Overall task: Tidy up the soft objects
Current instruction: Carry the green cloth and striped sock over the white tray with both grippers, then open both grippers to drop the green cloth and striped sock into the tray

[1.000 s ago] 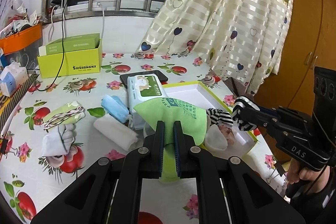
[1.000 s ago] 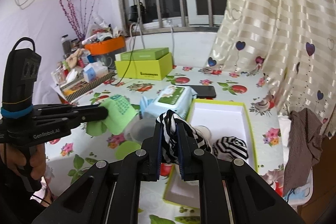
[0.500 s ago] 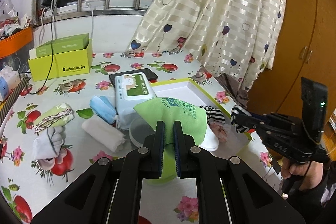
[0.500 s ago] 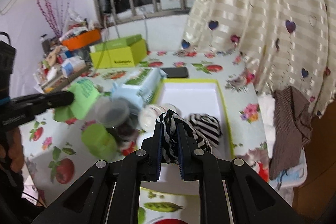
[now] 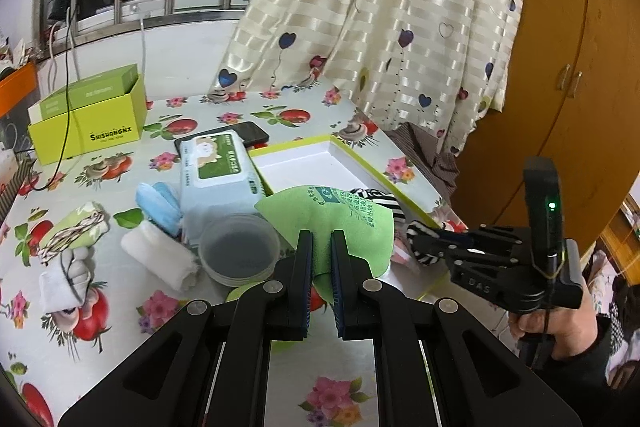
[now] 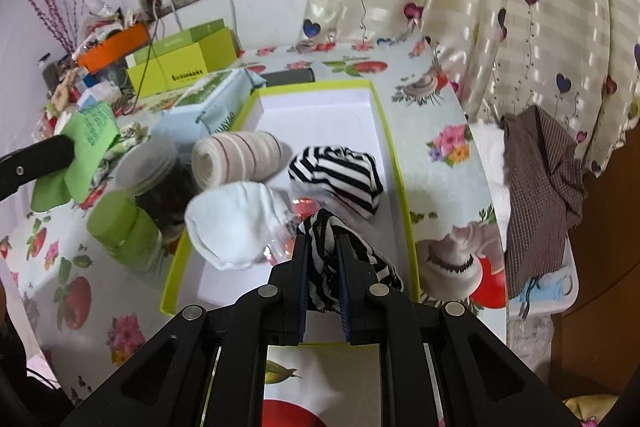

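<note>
Floral table (image 5: 248,107), left tool (image 5: 320,247) clamps green cloth (image 5: 340,223), right tool (image 6: 323,239) clamps striped sock (image 6: 324,227)

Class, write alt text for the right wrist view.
The right gripper holds a striped sock above a white tray with a striped bundle, a white sock and a beige roll. Left, the other gripper holds a green cloth.

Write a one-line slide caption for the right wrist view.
Right gripper holds a striped sock over the white tray.
</note>
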A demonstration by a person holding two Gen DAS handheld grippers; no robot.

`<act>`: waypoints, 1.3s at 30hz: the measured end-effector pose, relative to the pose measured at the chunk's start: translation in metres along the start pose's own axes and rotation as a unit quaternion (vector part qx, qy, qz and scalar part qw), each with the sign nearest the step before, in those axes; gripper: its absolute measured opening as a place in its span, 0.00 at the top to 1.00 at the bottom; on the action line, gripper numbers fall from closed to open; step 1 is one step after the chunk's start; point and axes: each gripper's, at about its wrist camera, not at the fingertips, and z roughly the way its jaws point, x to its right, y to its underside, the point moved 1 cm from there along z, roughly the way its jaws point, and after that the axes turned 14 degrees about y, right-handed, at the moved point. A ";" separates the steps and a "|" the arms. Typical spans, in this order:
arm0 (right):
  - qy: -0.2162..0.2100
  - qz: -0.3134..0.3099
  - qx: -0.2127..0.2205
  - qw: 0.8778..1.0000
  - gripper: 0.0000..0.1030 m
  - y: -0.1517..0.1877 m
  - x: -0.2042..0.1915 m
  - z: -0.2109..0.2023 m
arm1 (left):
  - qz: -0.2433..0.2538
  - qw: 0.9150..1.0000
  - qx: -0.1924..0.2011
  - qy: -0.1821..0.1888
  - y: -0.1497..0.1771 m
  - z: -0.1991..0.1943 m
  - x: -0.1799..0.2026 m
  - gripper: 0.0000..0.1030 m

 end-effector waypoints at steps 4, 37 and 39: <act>-0.006 0.002 -0.009 1.000 0.88 0.003 0.002 0.007 | 0.004 1.000 -0.007 0.004 0.000 0.007 0.005 0.91; -0.013 -0.015 -0.006 1.000 0.61 0.015 0.009 0.004 | 0.017 0.988 -0.149 0.032 0.035 0.105 0.027 0.91; -0.015 -0.015 -0.006 1.000 0.61 0.015 0.010 0.005 | 0.016 0.988 -0.150 0.032 0.034 0.108 0.027 0.91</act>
